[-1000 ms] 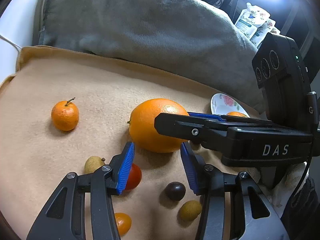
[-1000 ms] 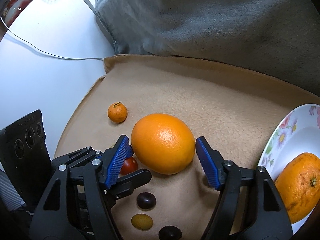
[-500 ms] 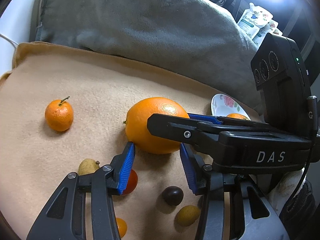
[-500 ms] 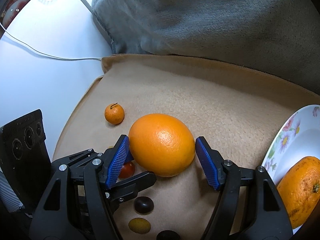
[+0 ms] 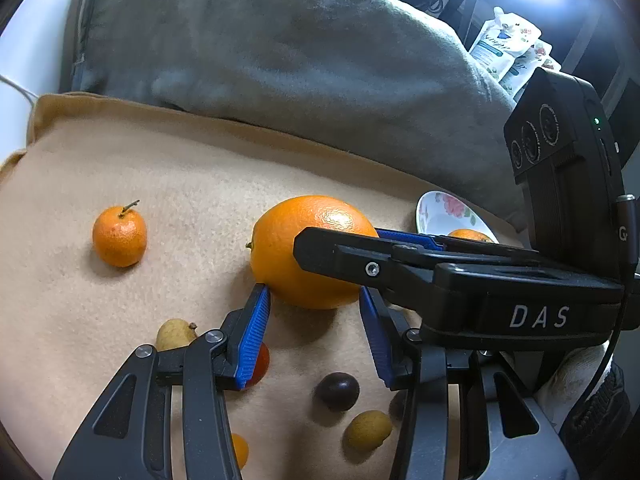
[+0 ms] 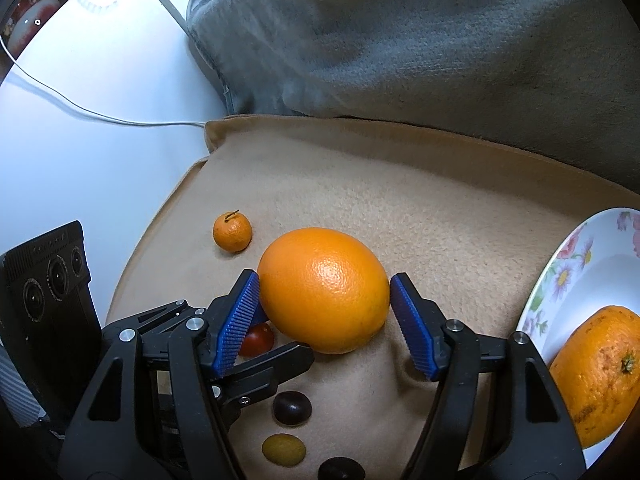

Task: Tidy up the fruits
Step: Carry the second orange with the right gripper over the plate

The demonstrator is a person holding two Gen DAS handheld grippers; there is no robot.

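Observation:
A large orange (image 5: 310, 250) (image 6: 324, 290) lies on the beige blanket (image 5: 192, 184). My right gripper (image 6: 324, 320) is open with its blue pads on either side of the orange, close to its skin. My left gripper (image 5: 314, 334) is open just in front of the same orange, under the right gripper's finger. A small mandarin (image 5: 119, 235) (image 6: 232, 232) lies to the left. A floral plate (image 6: 580, 280) (image 5: 444, 216) at the right holds another orange (image 6: 600, 372).
Small fruits lie near the grippers: a red cherry tomato (image 6: 258, 340), a dark round fruit (image 5: 337, 391), yellow-brown fruits (image 5: 368, 429) (image 5: 174, 334). A grey cushion (image 5: 280, 72) lies behind the blanket. A white surface with a cable (image 6: 100, 118) is at the left.
Both grippers have moved forward toward the large orange. The right gripper's pads now sit close on both its sides. The fruits have not moved.

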